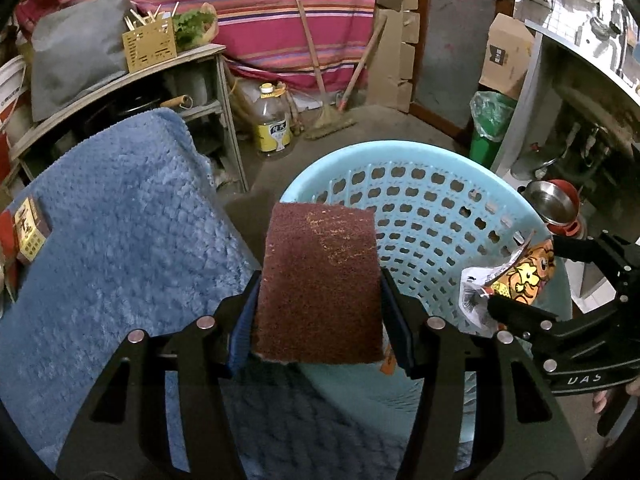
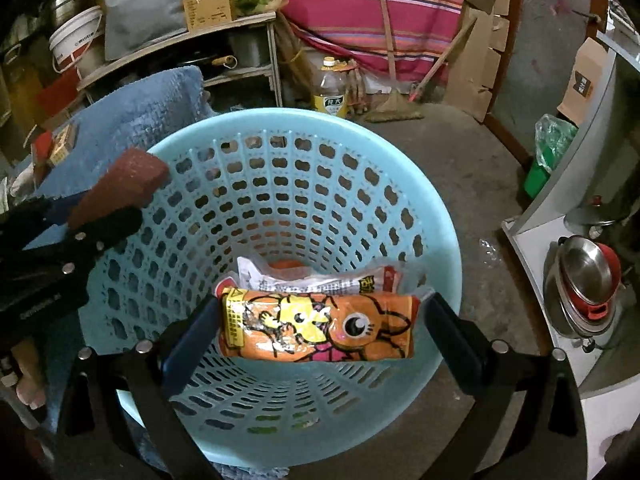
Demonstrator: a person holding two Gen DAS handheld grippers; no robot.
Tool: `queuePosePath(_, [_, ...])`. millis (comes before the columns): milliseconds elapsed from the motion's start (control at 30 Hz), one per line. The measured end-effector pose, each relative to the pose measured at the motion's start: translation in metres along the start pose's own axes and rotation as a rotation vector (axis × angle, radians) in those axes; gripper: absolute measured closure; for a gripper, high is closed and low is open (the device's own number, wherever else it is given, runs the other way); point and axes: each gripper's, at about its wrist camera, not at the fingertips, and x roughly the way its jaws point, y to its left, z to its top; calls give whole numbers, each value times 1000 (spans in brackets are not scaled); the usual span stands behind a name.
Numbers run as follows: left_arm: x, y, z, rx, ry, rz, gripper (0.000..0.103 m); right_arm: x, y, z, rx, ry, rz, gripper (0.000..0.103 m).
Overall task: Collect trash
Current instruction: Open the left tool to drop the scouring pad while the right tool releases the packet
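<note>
Drop-off step: left gripper [image 1: 320, 312] clamped on scouring pad [image 1: 318, 280] at the basket [image 2: 440, 216] rim, right gripper [image 2: 320, 328] clamped on orange wrapper [image 2: 320, 328] over its mouth; next, I judge, both jaws part.

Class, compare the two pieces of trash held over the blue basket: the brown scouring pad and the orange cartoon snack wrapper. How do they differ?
The brown rectangular scouring pad is matte, rough and plain; the orange cartoon-printed plastic snack wrapper is glossy, crinkled and brightly patterned. The pad is a stiff flat slab; the wrapper is thin film. The pad sits in the left gripper, the wrapper in the right gripper. Both are clamped between fingers at the light blue perforated plastic basket.
</note>
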Motion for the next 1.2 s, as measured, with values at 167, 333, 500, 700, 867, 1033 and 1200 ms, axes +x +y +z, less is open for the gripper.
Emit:
queuePosePath(167, [-5,-1,-1,-1,-14,6,48,-5,-7,1,34,-23,20,4])
queuePosePath(333, [-16,-12,2,40,-55,9,48,-17,-14,4,75,-83,59,4])
queuePosePath(500, [-24,-14,12,47,-87,-1,48,-30,-23,6,118,-138,48,4])
queuePosePath(700, [-26,-13,16,46,-96,-6,15,-43,-32,5,152,-182,57,4])
queuePosePath(867, [-34,-3,12,37,-106,48,13,-45,-29,5,146,-192,69,4])
queuePosePath(1033, [-63,38,-4,-31,-154,117,10,-26,-1,1,83,-170,36,4])
queuePosePath(1200, [-92,75,-19,-80,-175,156,10,13,46,-8,-23,-38,-41,4])
